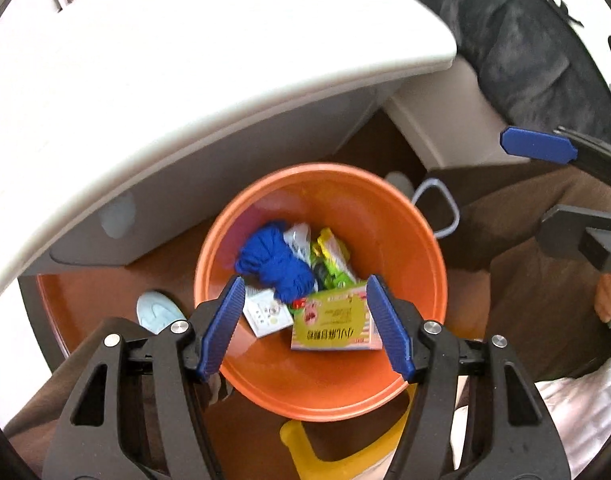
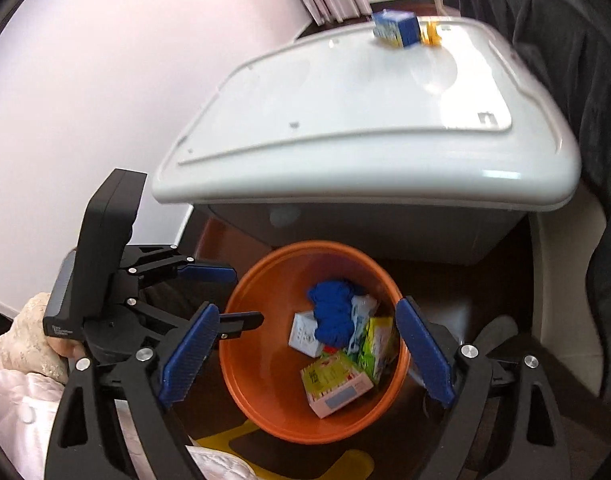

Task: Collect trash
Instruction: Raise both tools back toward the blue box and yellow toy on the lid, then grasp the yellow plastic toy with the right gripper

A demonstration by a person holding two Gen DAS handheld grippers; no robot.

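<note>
An orange bin (image 1: 405, 248) stands on the floor below a white table; it also shows in the right wrist view (image 2: 265, 352). Inside lie a blue yarn bundle (image 1: 273, 260), a yellow-green box (image 1: 333, 322), a small white box (image 1: 265, 314) and green wrappers (image 1: 329, 260). My left gripper (image 1: 301, 300) is open and empty above the bin. My right gripper (image 2: 307, 320) is open and empty above the bin too. The left gripper shows at the left of the right wrist view (image 2: 229, 296). A blue and white box (image 2: 397, 28) and an orange item (image 2: 431, 34) sit at the table's far edge.
The white table top (image 2: 345, 120) overhangs the bin. A dark coat (image 1: 525, 40) hangs at the right. A yellow stool (image 1: 325, 448) stands below the bin. A light blue slipper (image 1: 159, 312) lies on the brown floor at the left.
</note>
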